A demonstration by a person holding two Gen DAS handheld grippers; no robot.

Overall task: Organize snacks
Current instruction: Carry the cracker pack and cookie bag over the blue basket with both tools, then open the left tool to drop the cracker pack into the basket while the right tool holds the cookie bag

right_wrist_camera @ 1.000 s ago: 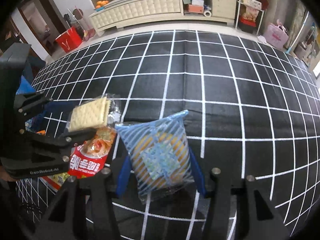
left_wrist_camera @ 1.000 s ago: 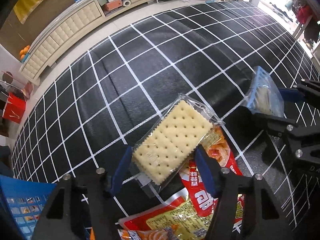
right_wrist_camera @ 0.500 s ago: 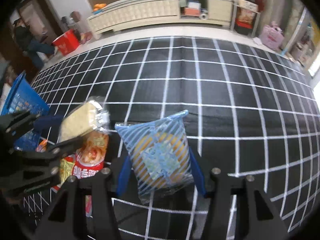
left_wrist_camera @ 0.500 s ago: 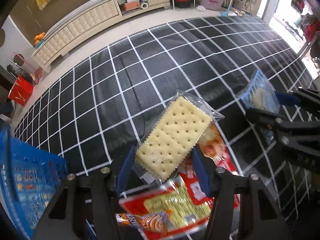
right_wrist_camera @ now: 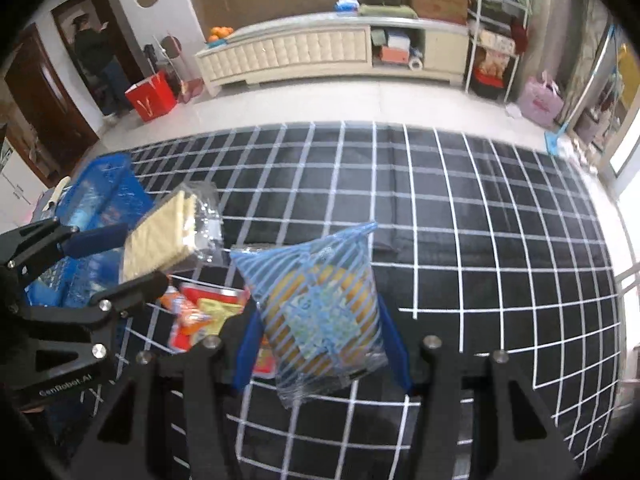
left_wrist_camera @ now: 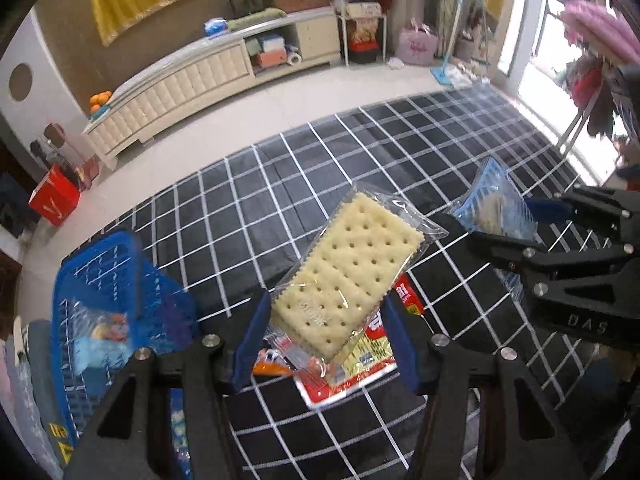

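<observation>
Step judged: carry toward blue basket (left_wrist_camera: 100, 280), both packs lifted off checkered mat (left_wrist_camera: 224, 216).
Left tool (left_wrist_camera: 324, 328): jaws closed on cracker pack (left_wrist_camera: 344, 276), held just right of basket.
Right tool (right_wrist_camera: 320, 340): jaws closed on blue-striped snack bag (right_wrist_camera: 320, 312), farther right of basket.
Loose red packets (right_wrist_camera: 200, 312) left on mat, right of basket.
Next move judged: cracker pack to be swung over basket rim, then released.
Versus 1 s earlier: basket brought far more into left view; both packs raised.

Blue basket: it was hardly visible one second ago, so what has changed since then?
Both hand-held grippers rose and swung left, bringing the blue basket into view. The left hand-held gripper still clamps the cracker pack; the right hand-held gripper still clamps the blue striped packet. The red snack bags stayed on the checked cloth.
</observation>
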